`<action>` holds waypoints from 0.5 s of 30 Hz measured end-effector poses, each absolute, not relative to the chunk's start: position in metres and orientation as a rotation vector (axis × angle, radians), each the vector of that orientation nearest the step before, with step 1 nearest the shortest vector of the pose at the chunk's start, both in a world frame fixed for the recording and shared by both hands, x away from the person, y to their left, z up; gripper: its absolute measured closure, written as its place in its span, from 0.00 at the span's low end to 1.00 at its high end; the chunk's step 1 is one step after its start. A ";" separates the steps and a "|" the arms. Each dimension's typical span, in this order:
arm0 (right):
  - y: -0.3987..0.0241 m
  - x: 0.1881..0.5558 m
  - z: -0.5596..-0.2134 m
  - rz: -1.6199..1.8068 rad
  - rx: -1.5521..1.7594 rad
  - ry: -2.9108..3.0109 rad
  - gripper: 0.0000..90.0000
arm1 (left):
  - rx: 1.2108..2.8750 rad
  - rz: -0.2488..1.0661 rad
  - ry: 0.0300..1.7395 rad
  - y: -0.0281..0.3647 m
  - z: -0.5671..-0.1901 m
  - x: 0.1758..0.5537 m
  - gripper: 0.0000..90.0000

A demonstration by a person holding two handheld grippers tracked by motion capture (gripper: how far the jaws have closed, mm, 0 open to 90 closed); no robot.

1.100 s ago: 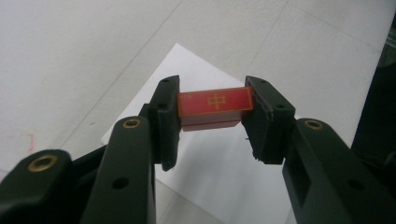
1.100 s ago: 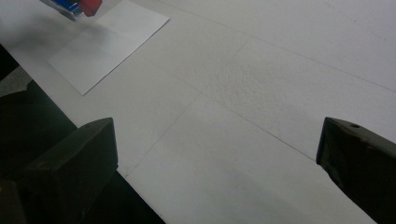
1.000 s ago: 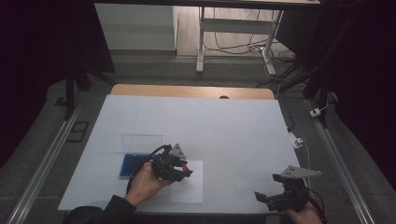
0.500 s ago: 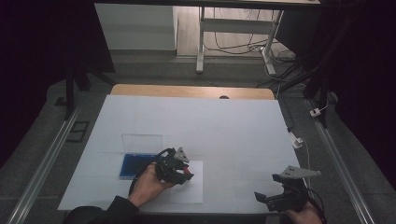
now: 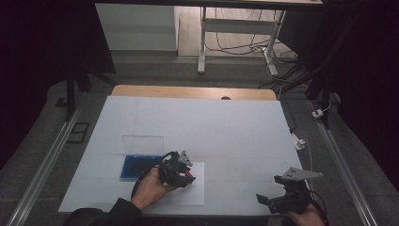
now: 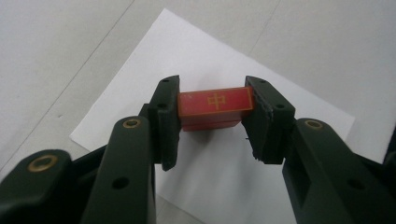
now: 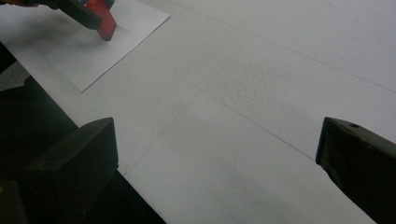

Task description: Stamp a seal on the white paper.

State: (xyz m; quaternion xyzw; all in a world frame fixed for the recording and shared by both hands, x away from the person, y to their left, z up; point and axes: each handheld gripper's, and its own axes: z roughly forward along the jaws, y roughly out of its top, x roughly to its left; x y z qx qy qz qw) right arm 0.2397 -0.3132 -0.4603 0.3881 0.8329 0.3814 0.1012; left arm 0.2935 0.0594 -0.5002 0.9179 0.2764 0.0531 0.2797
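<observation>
A red block point(image 6: 215, 100) with a gold character on its top face sits between the jaws of my left gripper point(image 6: 212, 111), which is shut on its two ends. In the high view this gripper point(image 5: 187, 176) is over a white sheet of paper point(image 5: 188, 194) near the table's front, with the block's point(image 5: 190, 178) lower end at the sheet. My right gripper point(image 5: 264, 200) rests at the front right edge with its jaws wide open and nothing between them. The right gripper view point(image 7: 217, 137) shows bare table between its fingers and the red block point(image 7: 105, 22) far off on the paper point(image 7: 93, 56).
A flat blue case point(image 5: 134, 167) with its clear lid point(image 5: 142, 142) standing open lies just left of the paper. A white cover spreads over the table point(image 5: 197, 122), with a wooden strip along its far edge. Metal rails run down both sides.
My left gripper, still holding the red block, has edged slightly right and nearer over the paper. The right gripper has stayed where it was.
</observation>
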 end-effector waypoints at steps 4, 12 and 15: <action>-0.313 0.240 -0.460 1.123 1.146 2.460 0.00 | 2.471 0.168 0.732 0.058 -0.501 0.291 0.65; -0.312 0.240 -0.460 1.119 1.145 2.465 0.00 | 2.466 0.211 0.729 0.057 -0.503 0.287 0.65; -0.312 0.240 -0.460 1.115 1.150 2.466 0.00 | 2.467 0.237 0.725 0.056 -0.503 0.284 0.65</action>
